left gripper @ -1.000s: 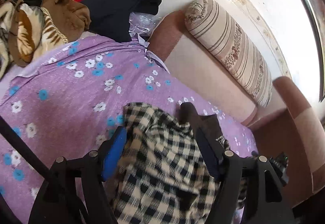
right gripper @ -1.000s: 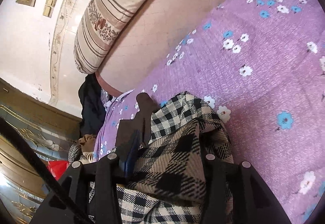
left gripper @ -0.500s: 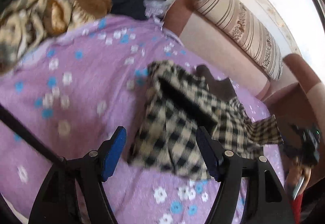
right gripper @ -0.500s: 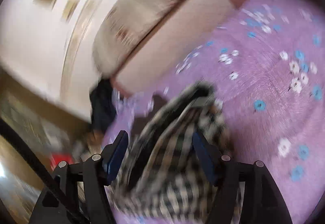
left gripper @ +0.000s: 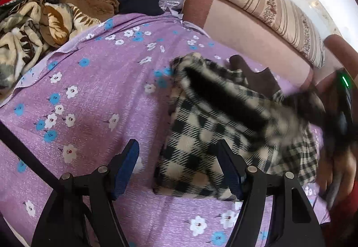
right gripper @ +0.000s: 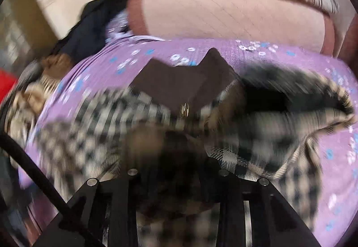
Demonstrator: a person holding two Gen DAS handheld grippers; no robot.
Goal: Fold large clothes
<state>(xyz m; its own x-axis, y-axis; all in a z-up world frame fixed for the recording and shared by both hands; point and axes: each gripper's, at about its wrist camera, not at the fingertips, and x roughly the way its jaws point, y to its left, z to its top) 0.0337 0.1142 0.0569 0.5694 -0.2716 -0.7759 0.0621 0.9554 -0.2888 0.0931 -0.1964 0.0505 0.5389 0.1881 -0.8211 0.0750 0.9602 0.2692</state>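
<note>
**Checked garment partly bundled, fold not yet finished**

Your checked garment lies on the purple flowered bedspread, toward the side near the sofa back and well apart from the heap of other clothes at the far left corner. Its near part is doubled into a thick pad, but the far part is loose, with a dark brown lining showing and one flap in the air on the right.

Your left gripper stands wide with nothing pressed between its pads; the garment's folded edge sits just beside its right finger. Your right gripper is closing, with checked cloth bunched between its fingers, though blur hides whether the pads press yet.

By my reading, you are midway: the loose flap must come over and the bundle be squared. The heap looks unfolded too.
</note>
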